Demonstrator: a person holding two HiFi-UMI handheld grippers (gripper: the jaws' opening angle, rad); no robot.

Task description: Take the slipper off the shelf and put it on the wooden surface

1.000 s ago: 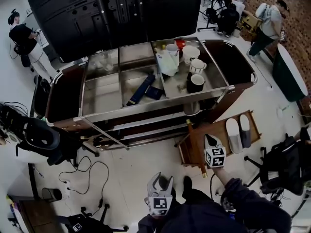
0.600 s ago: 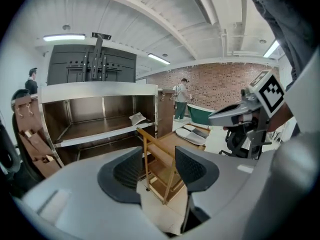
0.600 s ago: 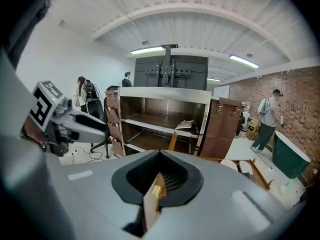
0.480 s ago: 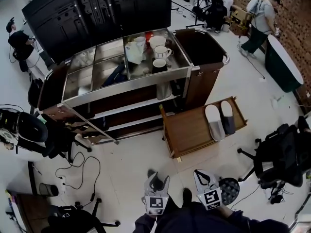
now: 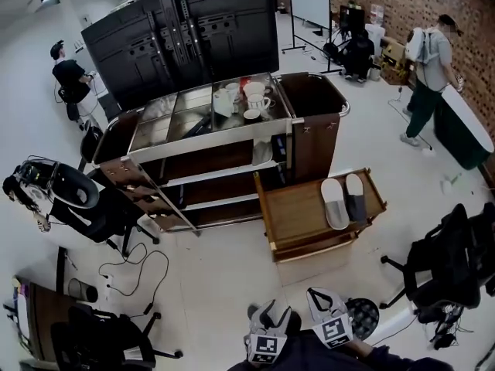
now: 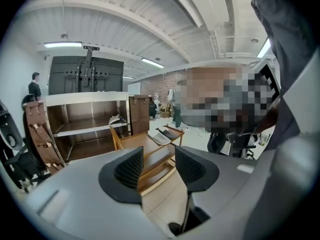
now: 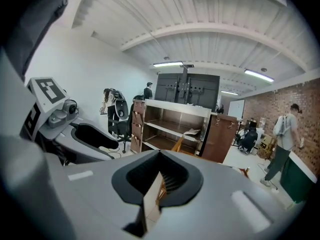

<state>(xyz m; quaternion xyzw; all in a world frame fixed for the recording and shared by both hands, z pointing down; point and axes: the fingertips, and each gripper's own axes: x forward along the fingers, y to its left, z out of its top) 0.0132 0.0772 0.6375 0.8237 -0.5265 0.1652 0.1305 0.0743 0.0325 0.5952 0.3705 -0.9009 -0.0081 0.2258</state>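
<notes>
Two slippers lie side by side on the low wooden surface (image 5: 298,219) in front of the cart: a white slipper (image 5: 334,204) and a grey slipper (image 5: 356,198). In the left gripper view the same pair of slippers (image 6: 162,135) shows far beyond the jaws. The cart's shelf (image 5: 220,172) stands behind, with a pale item on its shelf (image 7: 193,132). Both grippers sit low, close to my body, far from the slippers. My left gripper (image 5: 268,312) (image 6: 157,166) is open and empty. My right gripper (image 5: 319,297) (image 7: 161,176) is shut with nothing in it.
Cups and a jug (image 5: 249,97) stand on the cart top. Black office chairs (image 5: 445,265) (image 5: 104,207) flank the area, and cables (image 5: 135,265) trail on the floor. People stand at the back right (image 5: 431,76) and far left (image 5: 69,79). Black screens (image 5: 182,33) rise behind the cart.
The right gripper has pulled back from over the wooden surface to beside the left one. The head view has risen and drawn away from the cart. The slippers stayed put.
</notes>
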